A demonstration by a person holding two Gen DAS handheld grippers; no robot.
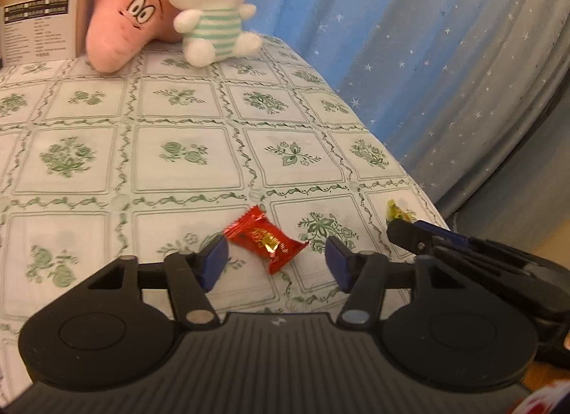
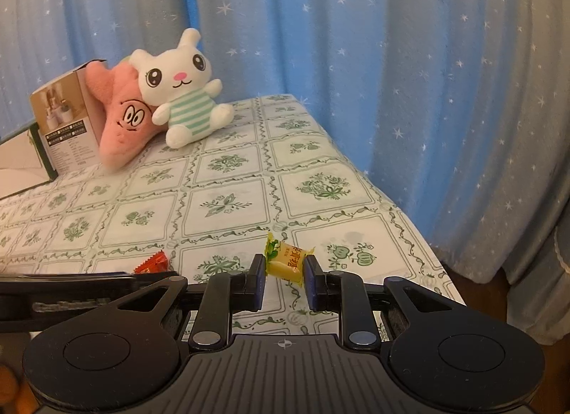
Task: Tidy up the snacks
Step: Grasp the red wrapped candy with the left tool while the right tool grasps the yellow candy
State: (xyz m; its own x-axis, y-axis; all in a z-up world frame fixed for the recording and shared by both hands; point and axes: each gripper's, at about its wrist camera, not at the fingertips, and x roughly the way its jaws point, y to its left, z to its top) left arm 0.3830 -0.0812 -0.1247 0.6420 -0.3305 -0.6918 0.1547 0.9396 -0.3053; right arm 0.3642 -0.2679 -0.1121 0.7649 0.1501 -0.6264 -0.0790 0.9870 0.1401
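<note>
The red candy (image 1: pixel 265 241) lies flat on the bench (image 1: pixel 178 164) between the blue pads of the left gripper (image 1: pixel 276 259), clear of both; the jaws stand apart around it. From the right wrist only one crimped end of that red wrapper (image 2: pixel 152 262) shows, the rest hidden behind the left gripper's dark arm at the left edge. The yellow candy (image 2: pixel 285 264) sits between the pads of the right gripper (image 2: pixel 285 280), which are drawn in tight and clamped on its sides; its printed characters are partly covered by the pads and hard to read. From the left wrist that yellow wrapper (image 1: pixel 399 211) is only a small scrap beyond the tip of the right gripper (image 1: pixel 409 236), off to the right of the left gripper. Well ahead of both grippers, at the far end of the bench, a white plush rabbit (image 2: pixel 181 93) leans on a pink star plush (image 2: pixel 121 118), beside a cardboard box (image 2: pixel 67 118) whose print is too small to read. Only the right wrist shows an open carton (image 2: pixel 21 161) cut off at the left edge. A blue starred curtain (image 2: pixel 392 58) hangs behind
</note>
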